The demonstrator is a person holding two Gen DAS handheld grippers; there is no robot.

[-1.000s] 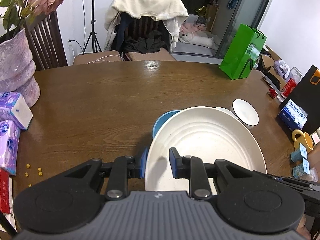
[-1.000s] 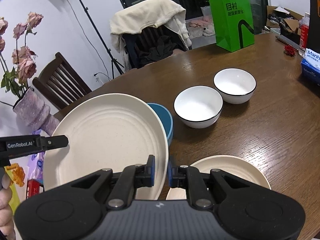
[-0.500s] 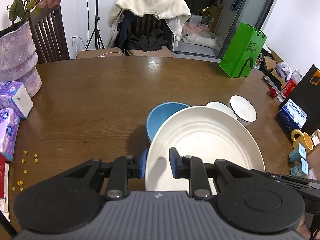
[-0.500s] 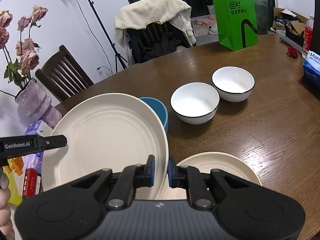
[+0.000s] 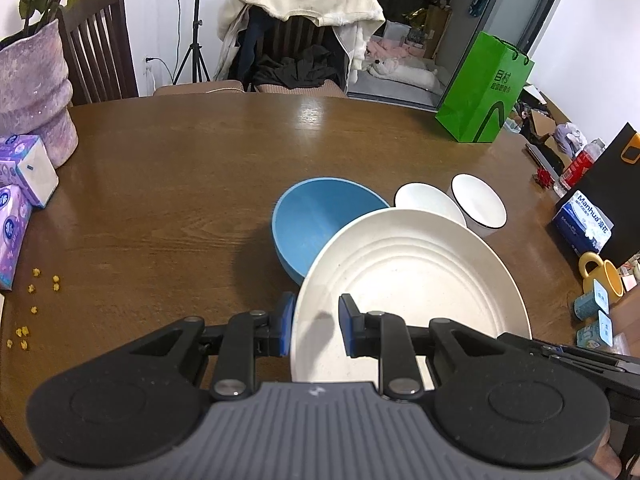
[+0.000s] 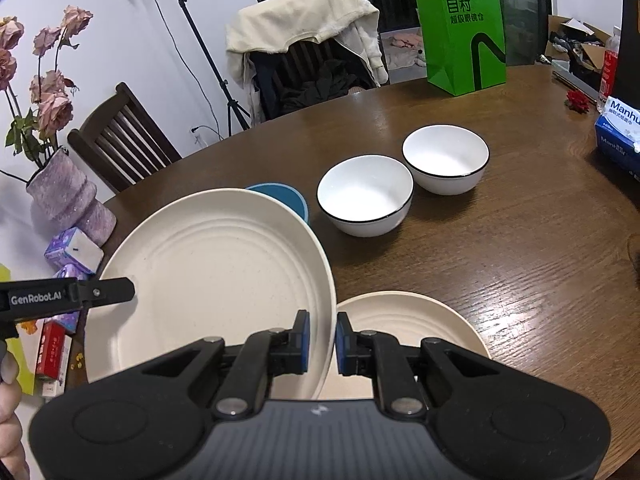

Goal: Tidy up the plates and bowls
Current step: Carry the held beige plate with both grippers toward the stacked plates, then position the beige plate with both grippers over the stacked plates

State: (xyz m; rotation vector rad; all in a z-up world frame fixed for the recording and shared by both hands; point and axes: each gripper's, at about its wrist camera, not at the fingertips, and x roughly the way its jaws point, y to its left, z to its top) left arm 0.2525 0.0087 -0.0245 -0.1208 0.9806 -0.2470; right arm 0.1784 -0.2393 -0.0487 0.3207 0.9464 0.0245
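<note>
I count two cream ridged round plates, two white bowls with thin black rims, and one blue round bowl on the brown wooden table [image 6: 520, 240]. One large cream plate [image 6: 216, 280] is up off the table, tilted, held between both my grippers. The second cream plate [image 6: 412, 320] lies flat on the wood beneath my right side, at about 5 o'clock from the lifted one.

My left gripper [image 5: 316, 326] points steeply down and forward — its blue pads sit one on each face of the plate's near-left rim, narrowly parted and clamped on it. My right gripper [image 6: 319, 342] points down at much the same slant, its jaws almost closed, pinching the plate's right edge between the pads. From the right wrist view the black arm of my left tool reaches in from 9 o'clock across the plate's left rim.

The blue bowl [image 5: 320, 220] stands just behind the lifted plate at 11 o'clock in the left wrist view, partly hidden by the rim. The nearer white bowl [image 6: 365, 196] sits at 1 o'clock from the plate, and the farther white bowl [image 6: 445, 159] stands just beside it, further toward 2 o'clock — whether they touch I cannot tell.
</note>
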